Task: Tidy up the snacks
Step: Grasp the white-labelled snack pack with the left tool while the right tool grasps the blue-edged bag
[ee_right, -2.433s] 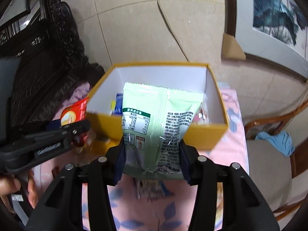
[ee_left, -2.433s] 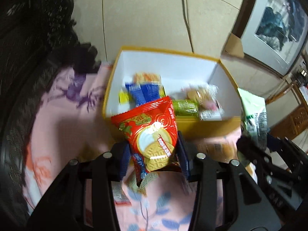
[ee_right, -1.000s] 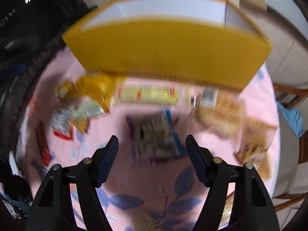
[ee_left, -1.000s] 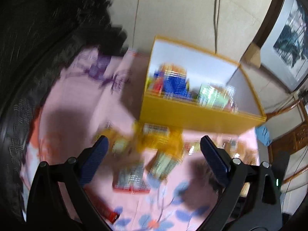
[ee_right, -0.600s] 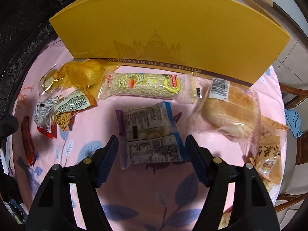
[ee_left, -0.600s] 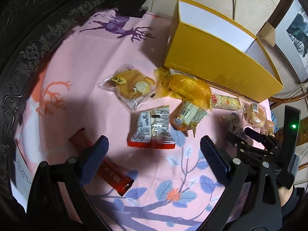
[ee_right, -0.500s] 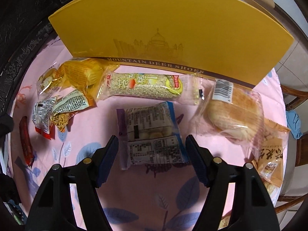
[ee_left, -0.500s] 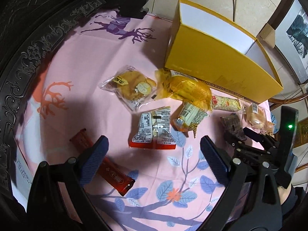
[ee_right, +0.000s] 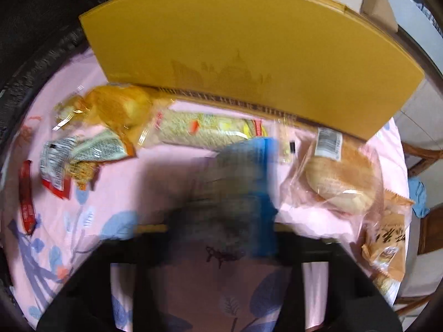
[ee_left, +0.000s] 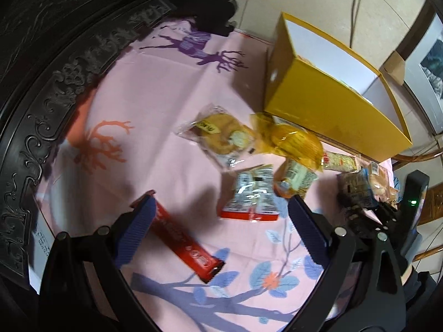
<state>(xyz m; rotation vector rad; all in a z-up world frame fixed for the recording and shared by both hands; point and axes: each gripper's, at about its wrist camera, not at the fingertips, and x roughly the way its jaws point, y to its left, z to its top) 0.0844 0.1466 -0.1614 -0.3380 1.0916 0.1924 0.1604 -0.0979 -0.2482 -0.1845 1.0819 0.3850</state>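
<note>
A yellow box stands at the back of a pink tablecloth; it also fills the top of the right wrist view. My left gripper is open above the cloth, with a red bar packet and a silver-and-red packet between its fingers. My right gripper is blurred and appears closed on a dark packet with a blue edge, which also shows in the left wrist view.
Loose snacks lie in front of the box: a round biscuit pack, a yellow cake pack, a long cereal bar, a bread bun and an orange packet. A dark carved table rim runs along the left.
Both grippers dropped their packets into the box, then pulled back over the table. The left has lowered toward the red bar. The right has closed around the dark packet.
</note>
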